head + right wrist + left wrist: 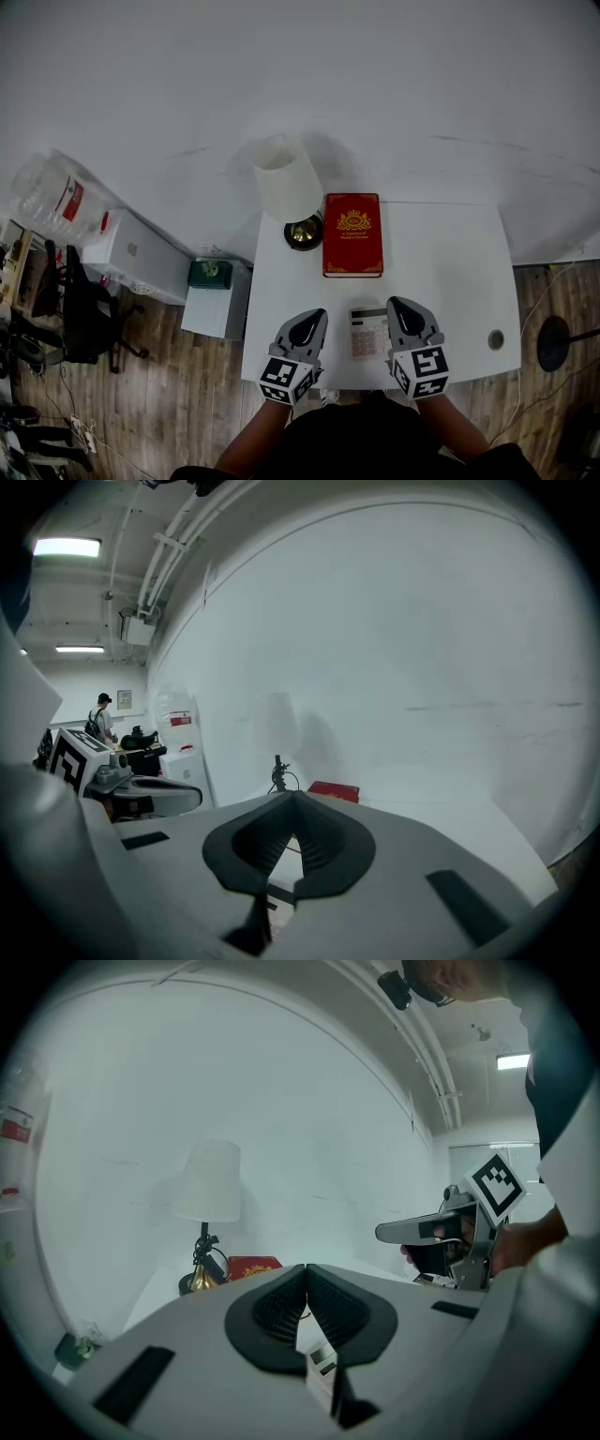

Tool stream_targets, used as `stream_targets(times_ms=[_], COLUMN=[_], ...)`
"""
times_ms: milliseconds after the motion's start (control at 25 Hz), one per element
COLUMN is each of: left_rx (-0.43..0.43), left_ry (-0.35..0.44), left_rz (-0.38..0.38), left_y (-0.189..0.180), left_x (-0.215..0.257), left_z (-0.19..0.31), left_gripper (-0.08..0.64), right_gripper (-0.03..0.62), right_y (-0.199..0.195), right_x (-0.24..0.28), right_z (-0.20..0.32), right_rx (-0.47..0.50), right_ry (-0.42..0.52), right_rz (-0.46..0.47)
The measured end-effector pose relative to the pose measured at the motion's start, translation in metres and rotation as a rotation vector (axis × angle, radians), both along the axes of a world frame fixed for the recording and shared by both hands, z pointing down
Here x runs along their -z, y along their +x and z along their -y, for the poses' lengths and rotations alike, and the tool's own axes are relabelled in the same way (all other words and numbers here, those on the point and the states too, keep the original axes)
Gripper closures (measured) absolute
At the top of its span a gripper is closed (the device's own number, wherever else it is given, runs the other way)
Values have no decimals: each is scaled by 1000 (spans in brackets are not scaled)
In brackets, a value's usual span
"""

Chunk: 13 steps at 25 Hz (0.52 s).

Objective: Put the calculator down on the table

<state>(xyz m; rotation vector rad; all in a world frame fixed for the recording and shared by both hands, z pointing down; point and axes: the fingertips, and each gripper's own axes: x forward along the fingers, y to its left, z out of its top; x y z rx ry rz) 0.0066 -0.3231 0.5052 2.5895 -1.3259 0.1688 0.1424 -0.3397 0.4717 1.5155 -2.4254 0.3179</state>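
Note:
The calculator [368,333], pale with rows of keys, lies flat on the white table [450,272] near its front edge, between my two grippers. My left gripper [316,319] hovers just left of it, jaws shut with nothing in them; its pads meet in the left gripper view [306,1283]. My right gripper [400,307] sits at the calculator's right edge, slightly above the table, also shut and empty, and its pads [289,808] are closed together. From the left gripper view the right gripper [427,1232] shows side-on with a hand behind it.
A red book [352,234] lies beyond the calculator, with a white-shaded lamp [289,183] on a brass base to its left. A cable hole [496,339] is at the table's right. Left of the table stand a small cabinet [214,300], a water jug [52,202] and a chair [84,314].

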Motion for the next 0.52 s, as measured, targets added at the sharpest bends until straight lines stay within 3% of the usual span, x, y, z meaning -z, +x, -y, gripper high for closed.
stream_targets(times_ms=[520], left_rx=[-6], left_ry=[-4], left_rz=[3], left_y=[7], left_x=[2], left_z=[-11], left_gripper=[540], right_gripper=[575], right_y=[4], right_x=[3], right_z=[-10], right_rx=[14], right_ry=[33], right_rz=[-23])
